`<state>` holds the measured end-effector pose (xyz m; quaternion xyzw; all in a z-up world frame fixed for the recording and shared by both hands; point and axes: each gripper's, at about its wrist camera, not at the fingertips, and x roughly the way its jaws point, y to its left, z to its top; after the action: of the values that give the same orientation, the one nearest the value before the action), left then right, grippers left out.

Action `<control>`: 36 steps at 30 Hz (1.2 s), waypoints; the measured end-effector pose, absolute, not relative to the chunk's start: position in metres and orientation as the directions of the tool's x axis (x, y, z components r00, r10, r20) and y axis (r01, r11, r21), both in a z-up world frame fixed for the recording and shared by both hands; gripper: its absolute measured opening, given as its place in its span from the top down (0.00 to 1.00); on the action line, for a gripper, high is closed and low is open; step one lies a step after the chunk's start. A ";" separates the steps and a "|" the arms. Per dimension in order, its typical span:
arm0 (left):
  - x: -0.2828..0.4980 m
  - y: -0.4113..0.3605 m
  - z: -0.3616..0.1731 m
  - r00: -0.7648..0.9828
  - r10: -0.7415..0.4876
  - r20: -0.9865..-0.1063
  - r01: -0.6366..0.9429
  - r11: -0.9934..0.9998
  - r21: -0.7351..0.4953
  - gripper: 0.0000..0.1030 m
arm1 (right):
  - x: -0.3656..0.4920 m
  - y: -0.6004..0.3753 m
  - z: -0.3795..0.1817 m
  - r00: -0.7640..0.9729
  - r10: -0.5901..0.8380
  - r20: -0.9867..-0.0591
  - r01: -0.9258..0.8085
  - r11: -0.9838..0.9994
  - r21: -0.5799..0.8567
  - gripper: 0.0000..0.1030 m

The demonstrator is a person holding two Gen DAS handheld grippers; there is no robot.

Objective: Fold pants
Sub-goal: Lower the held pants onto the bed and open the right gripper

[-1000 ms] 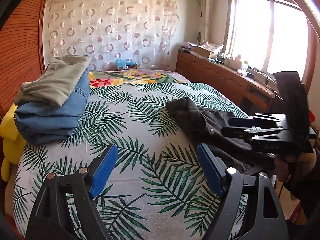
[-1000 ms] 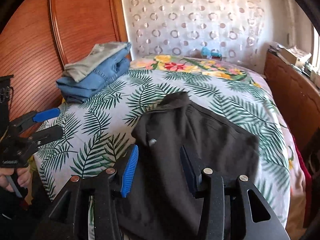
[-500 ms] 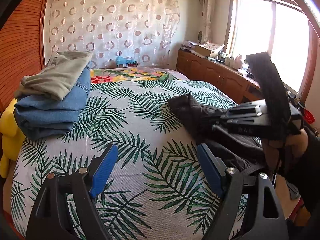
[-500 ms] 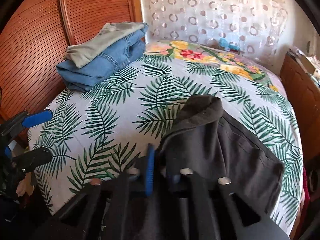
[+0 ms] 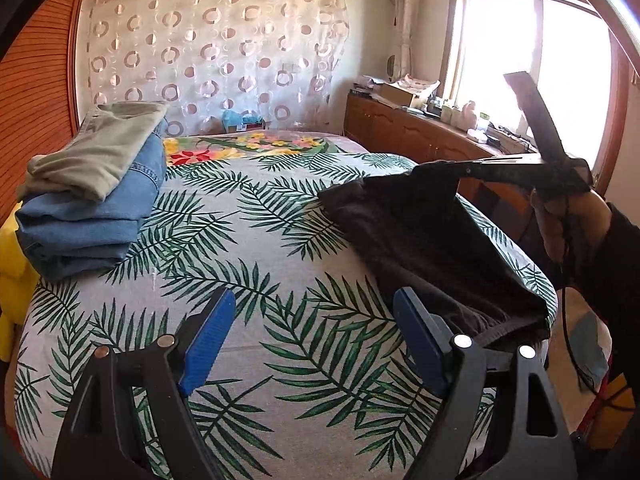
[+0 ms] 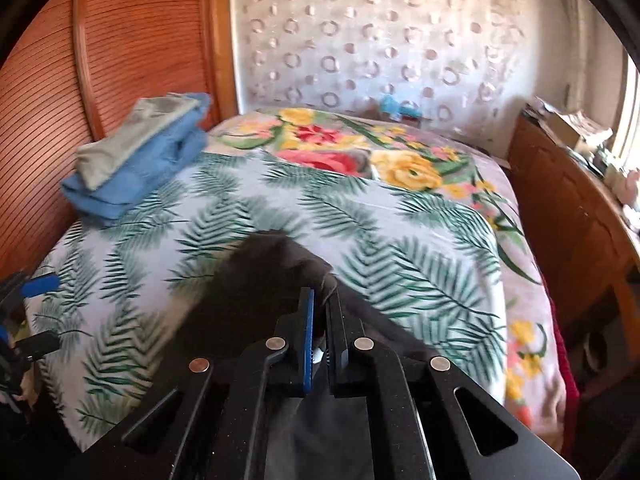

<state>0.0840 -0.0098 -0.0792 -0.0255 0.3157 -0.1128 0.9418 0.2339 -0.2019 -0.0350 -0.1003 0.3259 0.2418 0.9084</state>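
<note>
Palm-print bed: right gripper fingers clamped on dark pants, left gripper fingers apart.

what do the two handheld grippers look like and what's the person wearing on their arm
Both are black plastic frames with silver round fasteners and ribbed blue pads lining the fingers: the left gripper and the right gripper match. A thin dark cable hangs below the person's hand, which emerges from a dark sleeve.
</note>
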 end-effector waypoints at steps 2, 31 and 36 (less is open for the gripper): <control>0.084 -0.012 -0.080 0.772 -0.231 -0.592 0.200 0.973 -0.118 0.21 | 0.240 -0.204 -0.038 0.670 0.365 -0.646 -0.495 0.869 -0.022 0.95; 0.085 -0.035 -0.088 0.739 -0.262 -0.621 0.247 0.963 -0.112 0.21 | 0.263 -0.244 -0.083 0.651 0.294 -0.700 -0.372 0.927 0.043 0.69; 0.089 -0.040 -0.088 0.734 -0.271 -0.623 0.260 0.959 -0.110 0.21 | 0.257 -0.251 -0.087 0.633 0.322 -0.704 -0.384 0.920 0.076 0.69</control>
<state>0.0887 -0.0398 -0.0880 -0.0076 0.3357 -0.1426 0.9311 0.2573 -0.2506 -0.0875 -0.0403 0.3814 0.1956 0.9026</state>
